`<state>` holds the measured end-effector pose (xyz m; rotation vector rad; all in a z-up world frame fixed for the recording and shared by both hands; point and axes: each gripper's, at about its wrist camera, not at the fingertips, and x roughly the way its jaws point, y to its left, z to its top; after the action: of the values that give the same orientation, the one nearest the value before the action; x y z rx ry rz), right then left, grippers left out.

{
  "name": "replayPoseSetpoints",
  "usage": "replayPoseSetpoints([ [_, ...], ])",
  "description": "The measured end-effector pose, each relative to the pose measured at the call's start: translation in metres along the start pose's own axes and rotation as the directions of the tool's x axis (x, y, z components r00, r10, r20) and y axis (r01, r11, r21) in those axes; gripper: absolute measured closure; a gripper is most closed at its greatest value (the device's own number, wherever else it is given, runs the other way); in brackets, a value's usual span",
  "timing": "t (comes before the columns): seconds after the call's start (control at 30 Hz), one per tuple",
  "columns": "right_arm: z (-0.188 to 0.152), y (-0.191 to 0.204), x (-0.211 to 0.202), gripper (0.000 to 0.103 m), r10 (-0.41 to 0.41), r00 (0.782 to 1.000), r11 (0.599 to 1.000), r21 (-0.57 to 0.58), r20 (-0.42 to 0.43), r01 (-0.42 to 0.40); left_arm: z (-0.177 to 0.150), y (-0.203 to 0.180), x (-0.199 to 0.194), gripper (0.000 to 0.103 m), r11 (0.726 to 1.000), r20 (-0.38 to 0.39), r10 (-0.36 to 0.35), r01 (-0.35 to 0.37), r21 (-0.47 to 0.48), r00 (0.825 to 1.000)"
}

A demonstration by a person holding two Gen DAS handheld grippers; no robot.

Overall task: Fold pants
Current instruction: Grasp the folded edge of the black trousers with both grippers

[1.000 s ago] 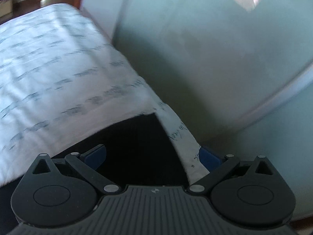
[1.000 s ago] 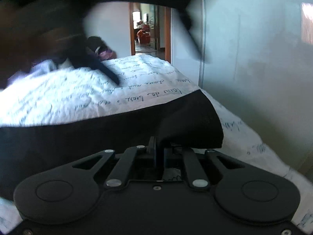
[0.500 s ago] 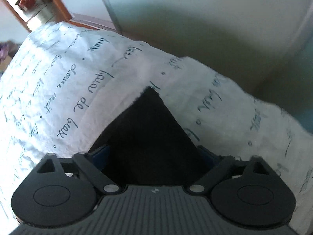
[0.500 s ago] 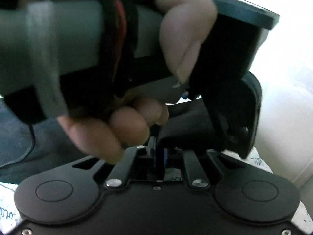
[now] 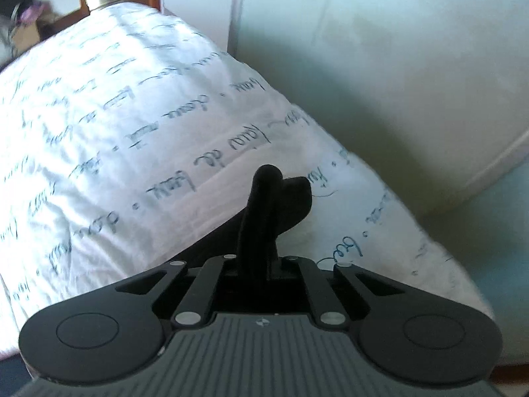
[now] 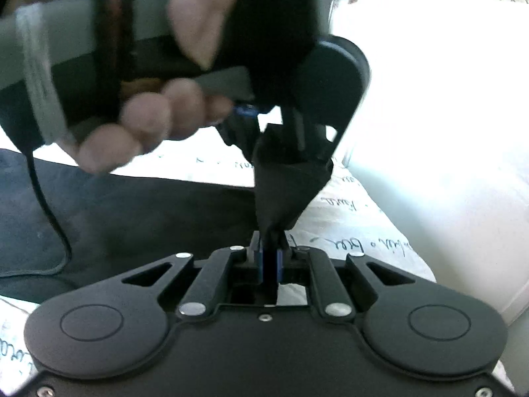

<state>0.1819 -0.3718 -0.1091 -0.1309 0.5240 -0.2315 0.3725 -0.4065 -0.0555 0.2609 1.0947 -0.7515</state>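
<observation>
Black pants point(image 6: 148, 215) lie across a white bed sheet printed with script point(image 5: 115, 115). My left gripper point(image 5: 261, 264) points steeply down, its jaws closing tight on a corner of the pants point(image 5: 274, 205), which bunches up in a ridge between them. My right gripper point(image 6: 269, 258) is shut on the neighbouring edge of the same cloth, its blue pads point(image 6: 263, 264) pinching a dark fold. In the right wrist view the left gripper point(image 6: 281, 142) hangs close above, held by a person's hand point(image 6: 148, 125), with the cloth stretched taut between both grips.
A pale wall or wardrobe door point(image 5: 380, 66) stands close along the bed's right side. A doorway and clutter point(image 5: 33, 16) show at the far left. A black cable point(image 6: 49, 215) hangs from the left tool over the pants.
The left gripper went from wide open around the pants corner to shut on it, and the corner now stands bunched. The right gripper kept its grip; the left tool dropped closer before it.
</observation>
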Motion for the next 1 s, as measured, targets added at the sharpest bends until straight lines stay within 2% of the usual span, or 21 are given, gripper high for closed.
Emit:
replayPoseSetpoints([
  [0.1, 0.005, 0.011, -0.015, 0.095, 0.011, 0.999, 0.999, -0.044, 0.032, -0.01, -0.013, 0.029, -0.03, 0.097, 0.993, 0.056, -0.064, 0.069, -0.091, 0.996],
  [0.23, 0.013, 0.036, -0.039, 0.095, 0.06, 0.995, 0.993, -0.109, 0.075, -0.052, -0.051, 0.074, -0.08, 0.097, 0.976, 0.143, -0.087, 0.113, -0.188, 0.986],
  [0.3, 0.018, 0.057, -0.055, 0.095, 0.134, 0.987, 0.983, -0.135, 0.092, -0.121, -0.077, 0.097, -0.105, 0.097, 0.966, 0.183, -0.07, 0.113, -0.233, 0.981],
  [0.4, 0.02, 0.096, -0.07, 0.095, 0.25, 0.964, 0.957, -0.174, 0.092, -0.232, -0.12, 0.134, -0.127, 0.097, 0.952, 0.189, 0.008, 0.05, -0.302, 0.982],
  [0.47, 0.018, 0.126, -0.074, 0.095, 0.309, 0.949, 0.933, -0.212, 0.065, -0.29, -0.147, 0.166, -0.128, 0.096, 0.926, 0.147, 0.034, 0.024, -0.376, 0.989],
  [0.57, 0.013, 0.164, -0.083, 0.095, 0.373, 0.928, 0.896, -0.27, 0.028, -0.352, -0.184, 0.208, -0.13, 0.096, 0.858, 0.107, 0.026, 0.033, -0.512, 0.994],
  [0.63, 0.011, 0.185, -0.091, 0.095, 0.379, 0.925, 0.881, -0.313, 0.014, -0.356, -0.195, 0.221, -0.133, 0.096, 0.835, 0.113, 0.018, 0.047, -0.549, 0.993],
  [0.7, 0.014, 0.202, -0.101, 0.095, 0.378, 0.926, 0.872, -0.337, 0.003, -0.355, -0.202, 0.233, -0.134, 0.096, 0.825, 0.128, 0.008, 0.066, -0.561, 0.992],
  [0.77, 0.016, 0.211, -0.103, 0.095, 0.359, 0.933, 0.87, -0.362, 0.002, -0.334, -0.202, 0.245, -0.137, 0.096, 0.799, 0.15, -0.025, 0.11, -0.592, 0.988],
  [0.87, 0.018, 0.226, -0.102, 0.095, 0.327, 0.945, 0.865, -0.405, 0.01, -0.296, -0.205, 0.264, -0.14, 0.095, 0.781, 0.183, -0.058, 0.159, -0.604, 0.981],
  [0.93, 0.018, 0.236, -0.101, 0.095, 0.307, 0.952, 0.859, -0.432, 0.006, -0.274, -0.209, 0.277, -0.141, 0.095, 0.761, 0.187, -0.047, 0.157, -0.629, 0.981],
  [1.0, 0.013, 0.244, -0.097, 0.095, 0.326, 0.945, 0.851, -0.43, -0.015, -0.301, -0.218, 0.286, -0.14, 0.095, 0.754, 0.183, -0.041, 0.151, -0.64, 0.982],
])
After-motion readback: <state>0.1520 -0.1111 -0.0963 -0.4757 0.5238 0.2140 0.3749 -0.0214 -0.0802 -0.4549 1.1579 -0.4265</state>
